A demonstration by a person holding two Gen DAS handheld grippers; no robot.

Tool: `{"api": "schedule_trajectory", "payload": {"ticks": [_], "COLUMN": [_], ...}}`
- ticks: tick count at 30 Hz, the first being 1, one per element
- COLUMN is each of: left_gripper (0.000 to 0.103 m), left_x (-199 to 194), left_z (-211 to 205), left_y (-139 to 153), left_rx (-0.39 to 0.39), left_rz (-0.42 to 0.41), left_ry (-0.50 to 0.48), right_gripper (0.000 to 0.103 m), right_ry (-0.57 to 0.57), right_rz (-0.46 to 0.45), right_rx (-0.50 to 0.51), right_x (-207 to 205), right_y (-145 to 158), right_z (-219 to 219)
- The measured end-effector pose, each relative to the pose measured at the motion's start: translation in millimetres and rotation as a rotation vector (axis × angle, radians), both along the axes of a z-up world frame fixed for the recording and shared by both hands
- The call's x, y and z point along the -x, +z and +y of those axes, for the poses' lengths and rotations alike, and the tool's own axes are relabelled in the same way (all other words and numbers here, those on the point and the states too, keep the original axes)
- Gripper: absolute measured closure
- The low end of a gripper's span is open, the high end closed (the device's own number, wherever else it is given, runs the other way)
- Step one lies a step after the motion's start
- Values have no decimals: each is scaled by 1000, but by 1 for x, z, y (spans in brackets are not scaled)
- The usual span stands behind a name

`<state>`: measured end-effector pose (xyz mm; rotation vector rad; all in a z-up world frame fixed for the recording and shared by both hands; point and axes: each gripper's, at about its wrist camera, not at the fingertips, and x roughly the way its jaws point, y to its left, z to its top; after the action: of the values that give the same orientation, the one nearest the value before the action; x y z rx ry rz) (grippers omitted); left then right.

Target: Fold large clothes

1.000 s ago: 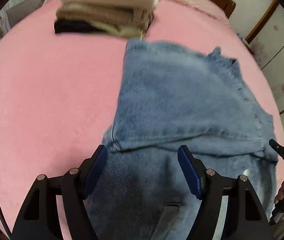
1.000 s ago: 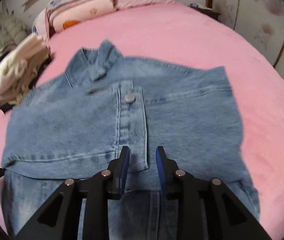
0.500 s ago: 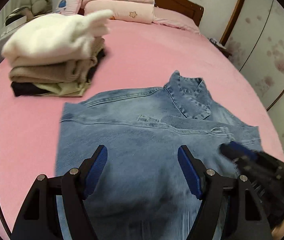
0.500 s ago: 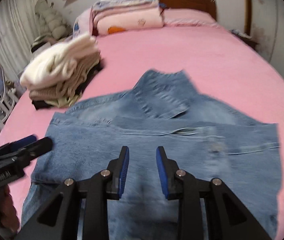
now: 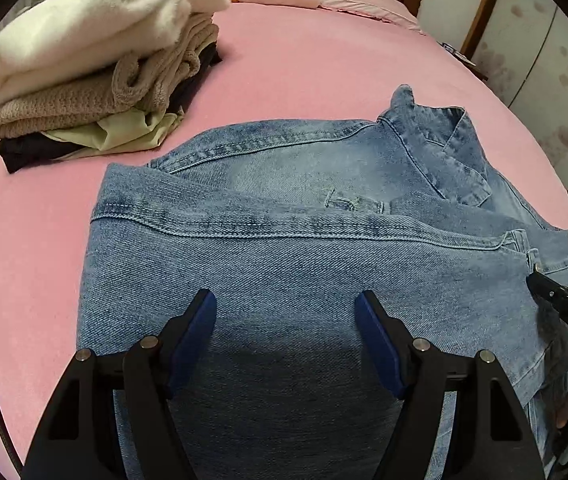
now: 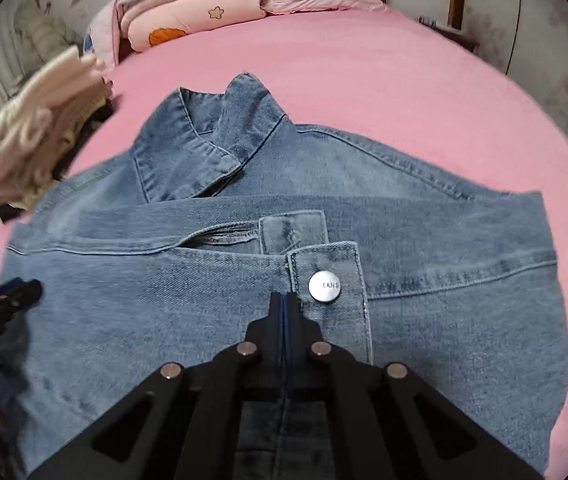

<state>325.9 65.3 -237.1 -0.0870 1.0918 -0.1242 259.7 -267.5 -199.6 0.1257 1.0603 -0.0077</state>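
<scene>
A denim jacket (image 5: pixel 303 272) is shown spread on a pink bed (image 5: pixel 303 60), collar (image 6: pixel 212 148) toward the headboard, with the lower part already folded up over the chest. In the right wrist view a metal button (image 6: pixel 324 286) is seen on the folded-up waistband, just beside the tip of the right gripper (image 6: pixel 284 304).

The right gripper's fingers are pressed together; no fold of cloth is seen between the blue pads, so the tip is judged to rest on or just above the denim beside the button rather than to hold it. The left gripper (image 5: pixel 285 340) hangs over the near part of the jacket with its fingers wide apart and nothing between them.

The jacket is judged to be heavy for a garment, thick and fairly stiff: folds are likely to hold their line, yet doubled seams and the waistband are bulky for narrow jaws. The cloth is neither slippery nor fragile. A hold is best taken at a stitched edge, the side seam on the left (image 5: pixel 100 216) or the free end of the waistband on the right (image 6: pixel 539 224), where a single or double layer can be pinched cleanly.

No containers are in view. A stack of folded clothes (image 5: pixel 84 80) lies well apart on the bed, topped by a white fleecy piece, and folded bedding (image 6: pixel 188 20) is piled at the headboard.
</scene>
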Motion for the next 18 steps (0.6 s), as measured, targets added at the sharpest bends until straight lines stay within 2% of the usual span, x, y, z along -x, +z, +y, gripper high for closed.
{"api": "schedule_trajectory", "payload": {"ticks": [4,9,10,12,18], "left_gripper": [32,31,30,19,12], "left_x": [1,14,18,30,71], "left_z": [5,7,6,5,2], "left_y": [8,38,45,64,121], "left_rx": [22,13,9,0,-27], "left_rz": [9,0,-8,-40,-141], "left_ry": [9,4,-2,-10,-24], "right_gripper": [100,100,100,100,97], "right_ry": [-2,0,2,13,32], "right_rz": [10,-36,-44,-71,-142], "right_rx": [15,-50,-57,-74,-75], "right_x": [9,33,34,46,86], "right_y": [10,44,49,66,116], "right_z": [8,10,11,13,19]}}
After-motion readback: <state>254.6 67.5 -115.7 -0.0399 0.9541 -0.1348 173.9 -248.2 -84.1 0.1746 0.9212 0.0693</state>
